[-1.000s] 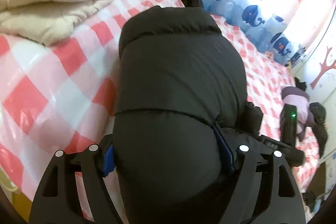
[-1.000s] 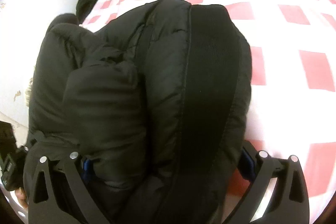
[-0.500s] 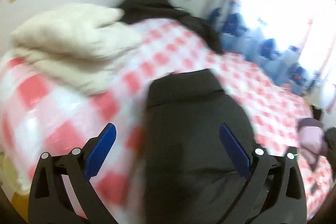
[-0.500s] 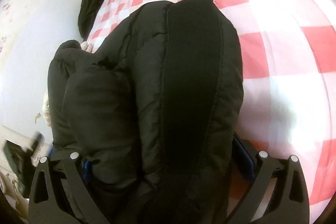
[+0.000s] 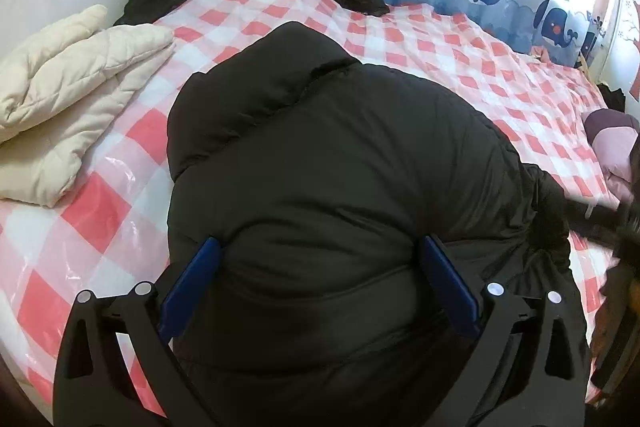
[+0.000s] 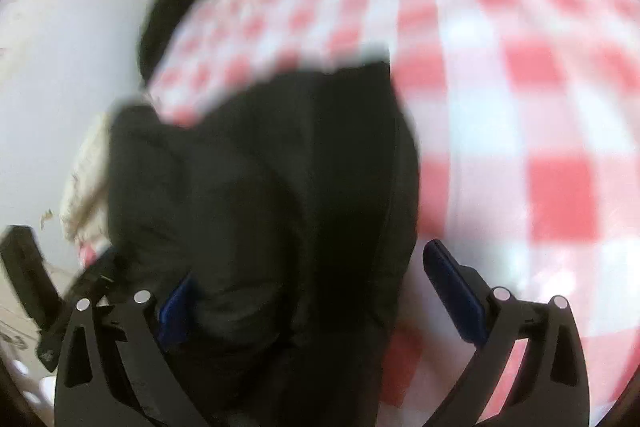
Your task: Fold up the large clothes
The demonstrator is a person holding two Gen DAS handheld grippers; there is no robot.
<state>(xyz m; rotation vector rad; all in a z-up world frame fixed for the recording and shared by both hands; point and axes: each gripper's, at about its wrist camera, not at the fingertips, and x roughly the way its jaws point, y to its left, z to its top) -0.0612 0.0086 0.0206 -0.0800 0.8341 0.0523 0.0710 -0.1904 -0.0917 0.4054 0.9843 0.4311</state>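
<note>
Now left tongs (image 5: 318, 285) angled down, agape.

We see a blurred frame: the puffy black padded jacket (image 6: 272, 195) fills the centre and lower left, lying on the red-and-white checked bed cover (image 6: 520, 107). Our right gripper (image 6: 320, 291) stands wide, its blue-padded fingers (image 6: 452, 279) clear of the fabric at lower right.

Black jacket (image 5: 340, 155), pink-checked bedcover (image 5: 100, 211)
</note>
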